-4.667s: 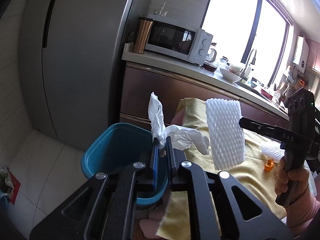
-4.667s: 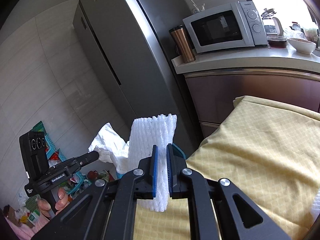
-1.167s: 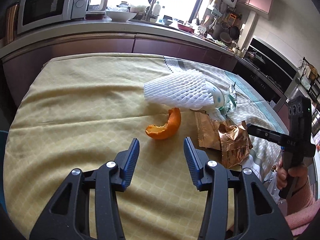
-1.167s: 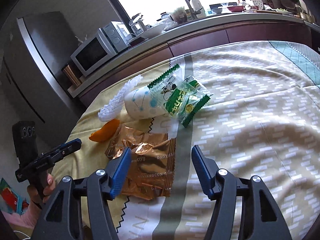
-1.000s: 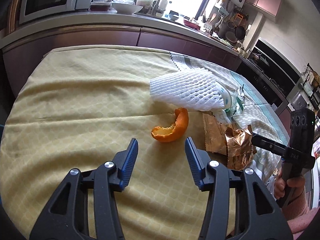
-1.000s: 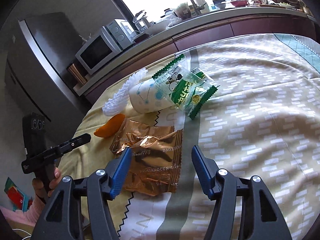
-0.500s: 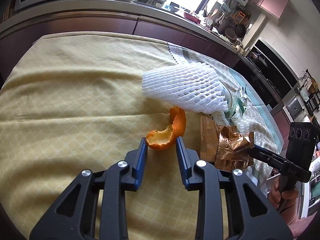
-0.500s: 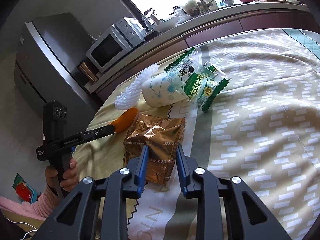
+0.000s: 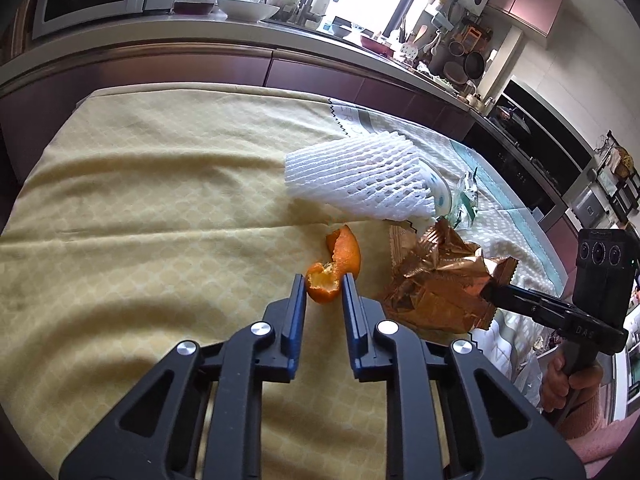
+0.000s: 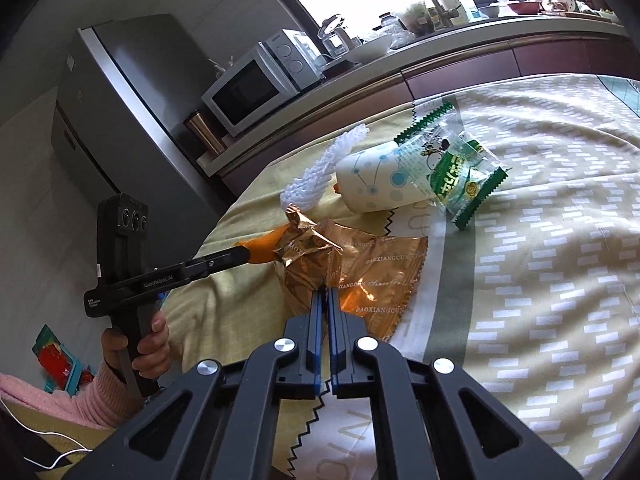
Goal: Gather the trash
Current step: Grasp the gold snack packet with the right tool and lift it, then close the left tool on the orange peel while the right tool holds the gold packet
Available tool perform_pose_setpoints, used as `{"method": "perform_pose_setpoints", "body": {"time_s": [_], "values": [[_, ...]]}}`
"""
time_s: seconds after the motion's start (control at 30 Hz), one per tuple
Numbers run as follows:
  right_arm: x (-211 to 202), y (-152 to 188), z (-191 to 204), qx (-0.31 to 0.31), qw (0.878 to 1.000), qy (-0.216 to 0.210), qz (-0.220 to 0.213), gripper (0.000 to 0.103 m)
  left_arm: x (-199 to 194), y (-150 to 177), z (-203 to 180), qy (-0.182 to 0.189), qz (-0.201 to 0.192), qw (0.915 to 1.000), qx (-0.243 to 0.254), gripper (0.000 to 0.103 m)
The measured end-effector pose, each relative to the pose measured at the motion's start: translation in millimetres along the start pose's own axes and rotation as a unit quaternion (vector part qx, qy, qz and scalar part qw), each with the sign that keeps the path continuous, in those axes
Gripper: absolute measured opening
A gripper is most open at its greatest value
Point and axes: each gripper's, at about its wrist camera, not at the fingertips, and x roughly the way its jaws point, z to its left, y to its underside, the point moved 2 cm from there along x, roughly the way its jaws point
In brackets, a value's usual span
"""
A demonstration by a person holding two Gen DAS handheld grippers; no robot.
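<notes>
My left gripper (image 9: pixel 323 286) is closing its jaws on the orange peel (image 9: pixel 335 266) lying on the tablecloth (image 9: pixel 160 200); my right gripper (image 10: pixel 323 294) is pinching the copper wrapper (image 10: pixel 352 268) beside it, jaws nearly touching.

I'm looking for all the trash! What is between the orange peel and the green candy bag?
In the right wrist view, the crumpled gold wrapper and the dotted paper cup lie between the orange peel and the green snack bag.
</notes>
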Motion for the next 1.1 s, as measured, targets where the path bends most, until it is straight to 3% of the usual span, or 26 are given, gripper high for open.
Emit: {"method": "perform_pose_setpoints", "body": {"time_s": [0.47,1.1], "values": [[5.7,-4.8,23.4,-0.027,0.999,-0.028,-0.004,0.001,-49.5,15.9,13.5,-0.024,-0.037,0.999,0.004,0.017],[9.8,-11.9,49.9,-0.044,0.996,-0.079,-0.019,0.001,-86.3,22.3,32.2,-0.051,-0.067,0.9964,-0.004,0.017]]}}
